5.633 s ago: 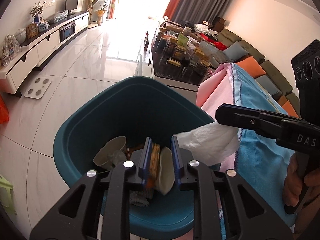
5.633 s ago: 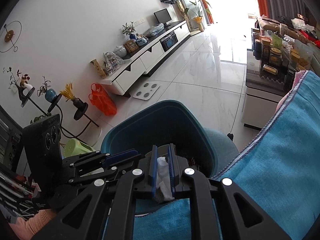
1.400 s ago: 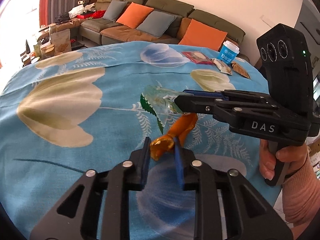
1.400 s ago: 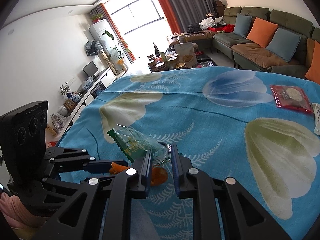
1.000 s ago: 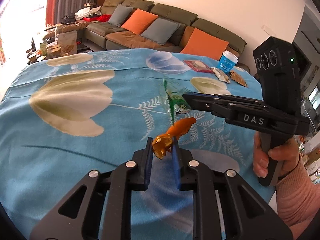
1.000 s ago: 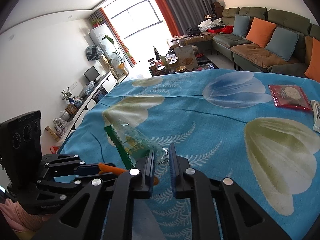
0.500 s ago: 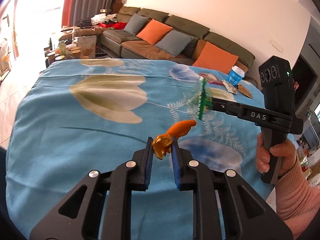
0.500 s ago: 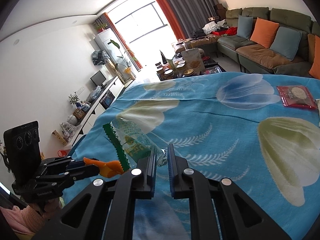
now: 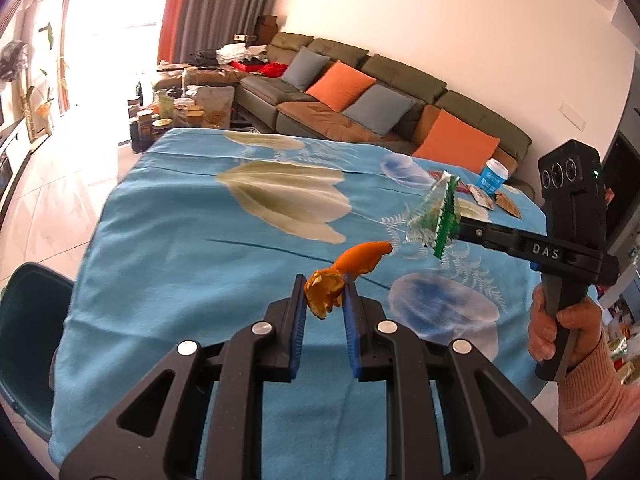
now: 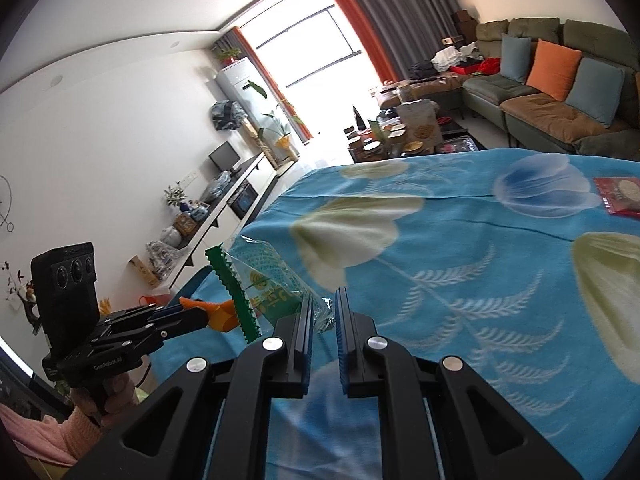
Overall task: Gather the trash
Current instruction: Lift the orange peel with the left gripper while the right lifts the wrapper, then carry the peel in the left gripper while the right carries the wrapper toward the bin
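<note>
Left gripper: jaws nearly closed, blue pads clamped on an orange peel. One end of the peel is bunched between the pads; the other end sticks out forward and to the right, past the fingertips. Peel is held in the air, clear of the tablecloth.

Right gripper: jaws narrow, gripping a clear plastic wrapper with green print and a green zigzag edge. The wrapper's lower corner sits between the pads; the rest fans up and to the left of the fingertips. In the left wrist view the same wrapper hangs off the tip of the right gripper, above the cloth, just right of the peel's free end and apart from it.

A hand in a pink sleeve grips the right gripper's handle.

The cloth is blue with pale tulip and fern print. At its far right corner: a blue paper cup and small snack packets. A red packet lies flat on the cloth at the right edge of the right wrist view.

A dark teal bin stands beside the table's left edge, lower than the cloth.
</note>
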Tool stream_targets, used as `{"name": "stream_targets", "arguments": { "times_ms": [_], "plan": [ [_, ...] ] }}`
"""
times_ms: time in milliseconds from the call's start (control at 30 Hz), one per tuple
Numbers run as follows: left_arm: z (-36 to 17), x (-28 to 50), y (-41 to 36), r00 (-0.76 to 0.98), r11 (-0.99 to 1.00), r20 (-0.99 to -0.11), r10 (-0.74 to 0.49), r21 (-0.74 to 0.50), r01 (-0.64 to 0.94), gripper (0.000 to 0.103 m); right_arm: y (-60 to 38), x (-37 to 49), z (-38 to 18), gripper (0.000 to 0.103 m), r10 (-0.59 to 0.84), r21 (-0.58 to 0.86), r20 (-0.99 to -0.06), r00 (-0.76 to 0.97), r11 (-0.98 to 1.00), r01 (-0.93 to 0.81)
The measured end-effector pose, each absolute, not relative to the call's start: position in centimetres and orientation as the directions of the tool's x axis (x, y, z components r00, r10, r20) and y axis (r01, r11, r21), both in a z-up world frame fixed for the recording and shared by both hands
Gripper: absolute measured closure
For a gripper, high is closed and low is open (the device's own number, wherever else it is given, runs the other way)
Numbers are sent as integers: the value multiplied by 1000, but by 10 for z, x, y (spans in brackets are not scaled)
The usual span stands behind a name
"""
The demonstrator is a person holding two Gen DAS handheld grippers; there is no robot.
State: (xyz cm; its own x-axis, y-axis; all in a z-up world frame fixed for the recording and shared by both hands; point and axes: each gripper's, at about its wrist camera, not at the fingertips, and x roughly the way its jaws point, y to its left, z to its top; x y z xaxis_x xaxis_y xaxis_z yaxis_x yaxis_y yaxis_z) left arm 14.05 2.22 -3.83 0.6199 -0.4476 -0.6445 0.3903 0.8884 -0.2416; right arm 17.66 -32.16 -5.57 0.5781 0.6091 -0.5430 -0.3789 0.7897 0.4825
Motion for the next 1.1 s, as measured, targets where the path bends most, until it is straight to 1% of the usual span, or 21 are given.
{"name": "stream_targets", "arguments": {
  "times_ms": [400, 1100],
  "plan": [
    [-35, 122, 67, 656, 913, -636, -406, -256, 317, 88, -282, 171, -54, 94, 653, 494, -535, 536, 756, -429],
    [-19, 94, 95, 719, 935, -598, -354, -238, 262, 88, -243, 165, -54, 94, 692, 497, -531, 488, 721, -483]
  ]
}}
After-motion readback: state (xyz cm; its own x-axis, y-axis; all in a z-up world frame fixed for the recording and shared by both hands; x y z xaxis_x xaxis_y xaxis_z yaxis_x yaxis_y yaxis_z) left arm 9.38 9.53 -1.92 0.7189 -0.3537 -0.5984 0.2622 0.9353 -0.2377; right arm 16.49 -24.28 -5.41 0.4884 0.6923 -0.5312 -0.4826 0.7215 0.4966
